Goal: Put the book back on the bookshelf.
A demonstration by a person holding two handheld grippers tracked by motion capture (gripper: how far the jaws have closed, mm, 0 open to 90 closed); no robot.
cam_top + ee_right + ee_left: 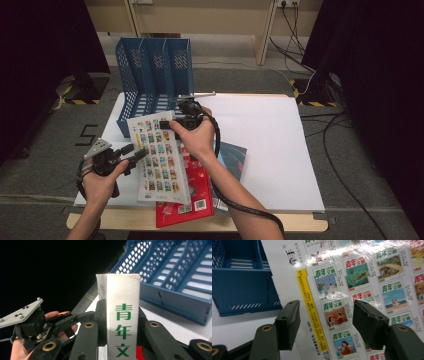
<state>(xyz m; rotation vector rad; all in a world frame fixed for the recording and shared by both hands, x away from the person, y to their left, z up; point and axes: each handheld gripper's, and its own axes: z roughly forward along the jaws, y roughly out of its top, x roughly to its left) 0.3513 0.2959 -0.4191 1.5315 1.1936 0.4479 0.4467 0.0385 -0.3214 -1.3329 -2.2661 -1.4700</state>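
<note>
- The right fingers clamp a white book by its spine, lifted above the counter.
- The left fingers stand apart, released, beside its cover.
- A blue file rack stands behind; grey carpet all round.

Right half of the table is bare w/ wide room to pass. Blue file rack blocks the far-left corner; its slots open toward the person. The white book, held raised and tilted, fills the space btwn rack and near edge. Left hand-held gripper sits at its left edge, jaws apart. Red book and dark book lie flat beneath, low obstacles near the front edge.
</note>
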